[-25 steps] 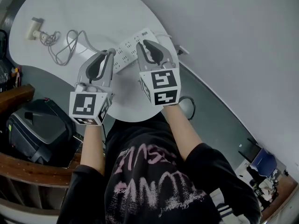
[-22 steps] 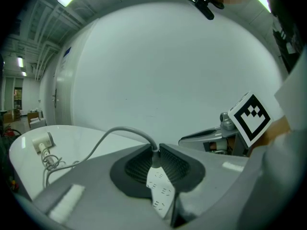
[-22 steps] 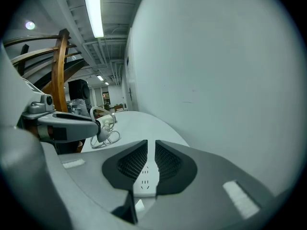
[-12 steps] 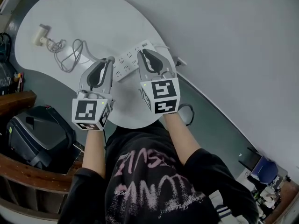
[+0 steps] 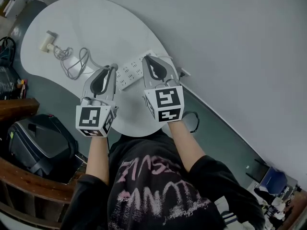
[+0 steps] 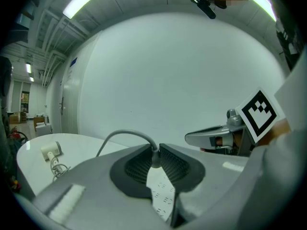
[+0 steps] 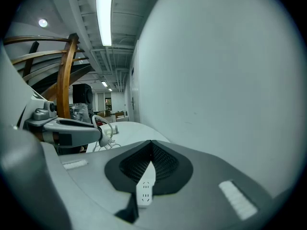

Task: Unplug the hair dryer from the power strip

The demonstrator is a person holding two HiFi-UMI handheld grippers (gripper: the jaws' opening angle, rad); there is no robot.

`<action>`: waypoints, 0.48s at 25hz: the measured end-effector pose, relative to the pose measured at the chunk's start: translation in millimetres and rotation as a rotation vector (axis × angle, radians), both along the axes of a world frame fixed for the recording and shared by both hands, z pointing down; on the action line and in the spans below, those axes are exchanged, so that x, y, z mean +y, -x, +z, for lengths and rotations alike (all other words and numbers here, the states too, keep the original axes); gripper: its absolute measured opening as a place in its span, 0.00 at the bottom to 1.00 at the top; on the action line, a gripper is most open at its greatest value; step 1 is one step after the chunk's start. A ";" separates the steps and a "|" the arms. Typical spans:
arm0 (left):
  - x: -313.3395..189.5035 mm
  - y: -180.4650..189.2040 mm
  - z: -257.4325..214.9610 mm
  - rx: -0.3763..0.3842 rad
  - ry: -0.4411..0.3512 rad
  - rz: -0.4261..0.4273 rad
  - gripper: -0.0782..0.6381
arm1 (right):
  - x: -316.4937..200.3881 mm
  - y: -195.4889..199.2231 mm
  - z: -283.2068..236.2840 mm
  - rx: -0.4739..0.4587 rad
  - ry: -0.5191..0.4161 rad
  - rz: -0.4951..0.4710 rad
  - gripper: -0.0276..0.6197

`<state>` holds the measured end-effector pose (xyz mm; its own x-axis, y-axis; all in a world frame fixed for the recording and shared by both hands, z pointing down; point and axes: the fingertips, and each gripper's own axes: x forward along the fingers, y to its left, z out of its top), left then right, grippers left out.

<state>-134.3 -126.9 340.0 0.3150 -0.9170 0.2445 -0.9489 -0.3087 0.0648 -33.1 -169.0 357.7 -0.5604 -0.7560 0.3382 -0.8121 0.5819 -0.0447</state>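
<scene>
A white hair dryer lies at the far left of the white table. Its grey cord loops toward the white power strip. My left gripper sits at the strip's left end. In the left gripper view its jaws are closed together where the cord arcs in and ends at the plug; the strip shows below. My right gripper stands shut over the strip's right half, with the strip seen under its tips.
A grey wall runs close behind the table. A dark cable coil lies on the floor at the right. A black case and a wooden rail stand at the lower left.
The head view has drifted, so the table sits lower in the picture. Both grippers keep their places at the power strip.
</scene>
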 end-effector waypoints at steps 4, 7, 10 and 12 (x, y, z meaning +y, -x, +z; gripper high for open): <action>2.2 -1.4 -9.4 -0.008 -0.017 -0.004 0.19 | 3.4 -2.2 -5.9 -0.007 -0.008 -0.007 0.08; 3.3 -0.4 -16.8 -0.013 -0.033 -0.011 0.19 | 5.2 -2.5 -14.3 -0.017 -0.029 -0.013 0.08; 5.6 0.2 -22.3 -0.017 -0.043 -0.018 0.19 | 6.7 -1.7 -22.9 -0.022 -0.047 -0.023 0.08; 7.4 0.4 -25.3 -0.018 -0.049 -0.023 0.19 | 8.0 -1.6 -27.7 -0.024 -0.057 -0.029 0.08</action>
<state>-134.8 -119.5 314.7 0.2892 -0.9351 0.2047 -0.9568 -0.2888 0.0326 -31.5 -161.0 329.9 -0.5896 -0.7570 0.2817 -0.7940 0.6071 -0.0303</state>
